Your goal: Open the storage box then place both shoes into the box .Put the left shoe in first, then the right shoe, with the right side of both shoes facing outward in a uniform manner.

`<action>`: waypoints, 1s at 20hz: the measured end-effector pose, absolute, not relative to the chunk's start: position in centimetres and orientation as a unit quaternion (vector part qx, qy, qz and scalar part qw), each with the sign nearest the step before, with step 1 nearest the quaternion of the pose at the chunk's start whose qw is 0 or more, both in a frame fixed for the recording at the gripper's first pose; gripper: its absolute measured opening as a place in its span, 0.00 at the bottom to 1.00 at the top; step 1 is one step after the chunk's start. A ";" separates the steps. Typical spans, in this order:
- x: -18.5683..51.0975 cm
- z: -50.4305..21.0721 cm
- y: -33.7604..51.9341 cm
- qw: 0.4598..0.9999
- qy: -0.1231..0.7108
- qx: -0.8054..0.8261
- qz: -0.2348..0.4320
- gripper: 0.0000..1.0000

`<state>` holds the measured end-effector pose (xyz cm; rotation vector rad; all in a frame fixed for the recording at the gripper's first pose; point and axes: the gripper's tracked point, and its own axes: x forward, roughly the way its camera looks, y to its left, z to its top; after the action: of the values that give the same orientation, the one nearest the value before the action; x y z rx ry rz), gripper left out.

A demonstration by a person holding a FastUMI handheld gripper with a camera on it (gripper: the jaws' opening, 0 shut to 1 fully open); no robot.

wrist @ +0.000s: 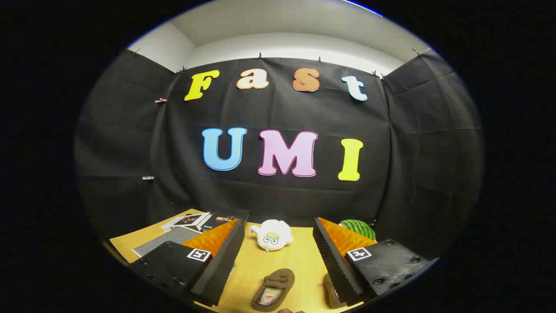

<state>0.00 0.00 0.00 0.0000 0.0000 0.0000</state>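
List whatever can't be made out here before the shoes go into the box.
- Second brown shoe, gripper view: mostly hidden behind the right finger, so its facing is unclear.
- Brown slipper-like shoe between the open jaws of the gripper: its near end is cut off, so left or right is unclear.
- Green striped melon-like ball: partly hidden behind the right finger.
- Flat grey book-like item: partly covered by the left finger.

Fisheye on the tool (278,256), low over the table (299,265), facing the cloth wall (278,195) beyond.
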 end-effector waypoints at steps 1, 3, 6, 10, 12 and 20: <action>0.1 -0.2 0.1 1.000 0.002 -0.001 0.002 0.97; 0.2 -0.5 0.3 1.000 0.006 0.000 0.007 0.97; 0.4 -0.5 0.7 1.000 0.006 -0.002 0.012 0.97; 0.6 -0.8 1.2 1.000 0.009 -0.005 0.025 0.97; 0.6 -1.0 1.2 0.999 0.011 -0.007 0.029 0.97; 1.3 -1.3 0.4 1.000 0.018 -0.001 0.021 0.97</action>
<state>1.29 0.40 -1.32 -0.0014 0.0362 0.0414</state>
